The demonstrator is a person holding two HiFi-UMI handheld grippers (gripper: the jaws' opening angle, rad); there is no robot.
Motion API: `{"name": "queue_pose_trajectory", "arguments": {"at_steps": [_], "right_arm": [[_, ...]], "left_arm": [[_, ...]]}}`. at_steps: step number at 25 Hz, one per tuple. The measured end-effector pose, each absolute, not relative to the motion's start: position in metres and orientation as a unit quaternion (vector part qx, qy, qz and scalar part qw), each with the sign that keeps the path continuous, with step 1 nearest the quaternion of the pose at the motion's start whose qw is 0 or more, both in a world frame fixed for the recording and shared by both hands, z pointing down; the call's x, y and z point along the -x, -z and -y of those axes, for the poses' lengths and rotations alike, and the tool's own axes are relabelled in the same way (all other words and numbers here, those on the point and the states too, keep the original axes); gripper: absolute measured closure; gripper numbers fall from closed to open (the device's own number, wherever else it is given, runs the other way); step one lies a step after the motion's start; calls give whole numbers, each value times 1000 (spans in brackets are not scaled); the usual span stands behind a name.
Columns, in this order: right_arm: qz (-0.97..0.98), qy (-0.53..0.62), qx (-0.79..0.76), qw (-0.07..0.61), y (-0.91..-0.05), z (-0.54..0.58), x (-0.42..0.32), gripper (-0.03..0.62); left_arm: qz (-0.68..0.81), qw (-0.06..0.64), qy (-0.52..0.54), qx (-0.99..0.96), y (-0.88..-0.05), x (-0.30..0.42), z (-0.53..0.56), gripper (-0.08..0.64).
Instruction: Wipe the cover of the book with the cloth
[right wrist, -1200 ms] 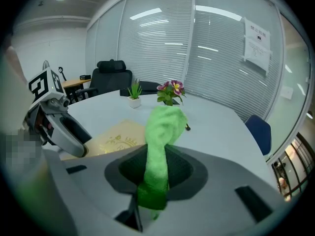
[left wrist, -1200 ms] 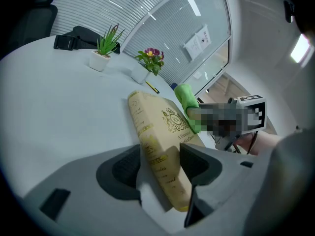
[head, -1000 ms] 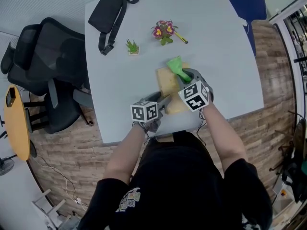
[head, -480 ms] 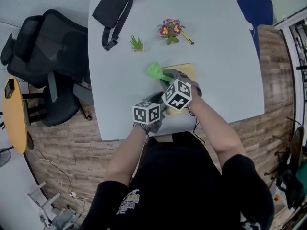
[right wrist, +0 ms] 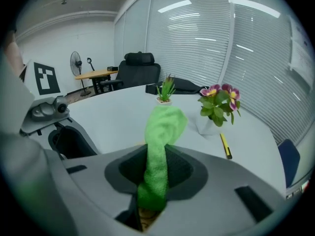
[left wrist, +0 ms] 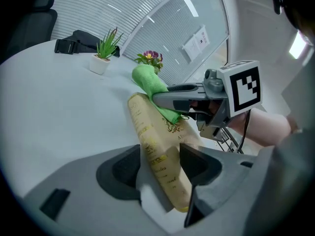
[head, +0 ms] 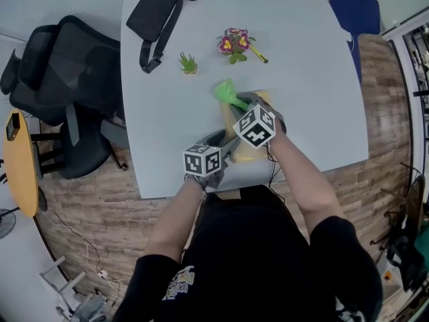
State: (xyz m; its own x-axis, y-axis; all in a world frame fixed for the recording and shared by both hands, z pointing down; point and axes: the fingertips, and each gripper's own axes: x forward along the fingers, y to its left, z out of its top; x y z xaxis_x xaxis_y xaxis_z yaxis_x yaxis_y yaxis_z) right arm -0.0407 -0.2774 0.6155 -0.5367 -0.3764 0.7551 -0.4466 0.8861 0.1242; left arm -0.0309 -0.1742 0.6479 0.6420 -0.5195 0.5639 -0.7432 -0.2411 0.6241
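In the head view, a pale yellow hardback book [head: 248, 154] lies on the light grey table [head: 315, 79], close to its near edge and right in front of the person. The left gripper [head: 226, 139] meets the book's near-left end. The right gripper [head: 242, 103] is over the far end, with a bright green fabric cloth [head: 228, 92] poking out past the book's far-left corner.

In the left gripper view, the jaws are closed on the book's near end, with the spine edge pinched between them. The book runs away from the gripper. At its far part, the right gripper crosses above it and the cloth rests on the cover.

In the right gripper view, the jaws are clamped on the cloth's lower part, its free end bunched ahead. A sliver of the book shows below. Beyond them stand a small potted green plant [right wrist: 165, 95] and a pot of pink flowers [right wrist: 219, 102], with a yellow pen [right wrist: 225, 146] nearby.
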Motion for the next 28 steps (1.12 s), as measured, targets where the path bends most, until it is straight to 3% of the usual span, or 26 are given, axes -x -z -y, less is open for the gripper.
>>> {"name": "queue_pose_trajectory", "arguments": {"at_steps": [14, 28], "right_arm": [[844, -105, -351, 391, -612, 314, -44, 494], [829, -146, -385, 379, -615, 281, -84, 494]], "left_arm": [[407, 461, -120, -779, -647, 31, 174, 308], [409, 459, -120, -780, -648, 32, 175, 308]]}}
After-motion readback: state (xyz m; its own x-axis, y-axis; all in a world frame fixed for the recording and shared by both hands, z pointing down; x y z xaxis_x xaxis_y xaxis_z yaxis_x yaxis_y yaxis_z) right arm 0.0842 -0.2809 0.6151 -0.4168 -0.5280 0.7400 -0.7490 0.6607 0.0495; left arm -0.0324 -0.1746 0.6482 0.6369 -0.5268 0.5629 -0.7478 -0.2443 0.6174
